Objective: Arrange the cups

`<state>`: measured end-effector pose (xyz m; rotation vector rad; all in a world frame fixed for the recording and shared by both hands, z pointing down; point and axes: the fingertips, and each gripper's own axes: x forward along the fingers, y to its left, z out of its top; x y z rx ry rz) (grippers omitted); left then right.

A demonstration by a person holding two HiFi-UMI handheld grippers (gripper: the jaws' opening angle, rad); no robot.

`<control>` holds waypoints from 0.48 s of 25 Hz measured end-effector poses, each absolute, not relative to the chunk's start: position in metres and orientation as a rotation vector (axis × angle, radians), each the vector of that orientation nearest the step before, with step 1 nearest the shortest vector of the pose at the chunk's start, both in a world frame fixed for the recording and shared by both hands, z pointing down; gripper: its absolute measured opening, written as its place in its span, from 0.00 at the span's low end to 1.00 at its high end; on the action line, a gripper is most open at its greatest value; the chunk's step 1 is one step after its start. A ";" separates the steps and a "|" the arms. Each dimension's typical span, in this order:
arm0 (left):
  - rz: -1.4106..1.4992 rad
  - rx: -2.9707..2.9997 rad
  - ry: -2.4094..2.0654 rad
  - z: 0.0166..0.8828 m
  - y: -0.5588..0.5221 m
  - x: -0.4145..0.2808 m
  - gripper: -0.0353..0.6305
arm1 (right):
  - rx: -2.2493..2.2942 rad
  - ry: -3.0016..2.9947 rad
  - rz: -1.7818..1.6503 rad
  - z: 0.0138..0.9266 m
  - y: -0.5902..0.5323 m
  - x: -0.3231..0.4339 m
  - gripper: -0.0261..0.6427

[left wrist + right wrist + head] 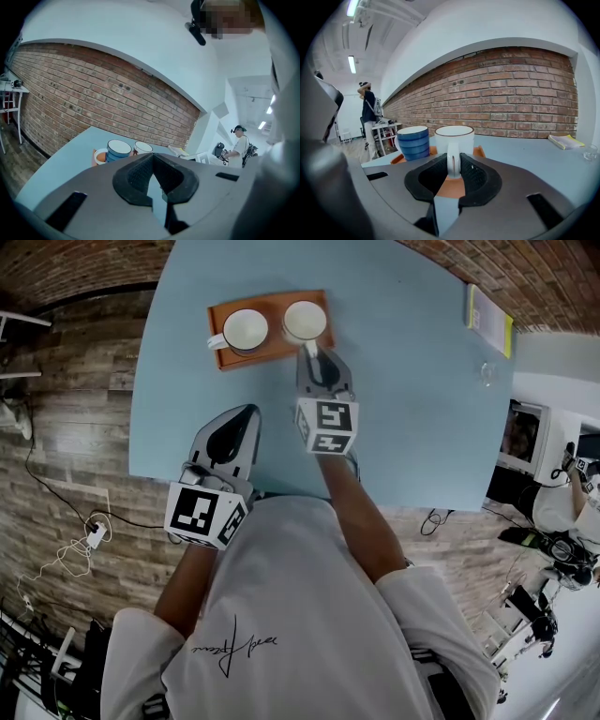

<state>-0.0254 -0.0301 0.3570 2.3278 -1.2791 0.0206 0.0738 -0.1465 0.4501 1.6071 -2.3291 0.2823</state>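
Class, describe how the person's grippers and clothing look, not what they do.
Both the left gripper and right gripper have grey shells, black ribbed fingers, and a white cube with black square markers. The person wears a white short-sleeved T-shirt with black script.

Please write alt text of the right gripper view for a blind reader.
The right gripper grips the handle of a white ceramic cup on an orange tray beside a blue striped cup, on a light blue table before a brick wall.
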 end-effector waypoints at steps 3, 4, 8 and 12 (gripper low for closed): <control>0.021 2.326 -1.281 0.358 -0.029 -0.025 0.07 | 1.603 -2.328 0.300 0.453 -0.144 0.076 0.14; 0.021 2.327 -1.282 0.358 -0.028 -0.025 0.07 | 1.602 -2.328 0.305 0.454 -0.143 0.077 0.15; 0.012 2.327 -1.288 0.357 -0.029 -0.026 0.07 | 1.599 -2.339 0.308 0.451 -0.140 0.076 0.19; 0.004 2.333 -1.292 0.356 -0.027 -0.028 0.07 | 1.624 -2.340 0.332 0.444 -0.134 0.075 0.20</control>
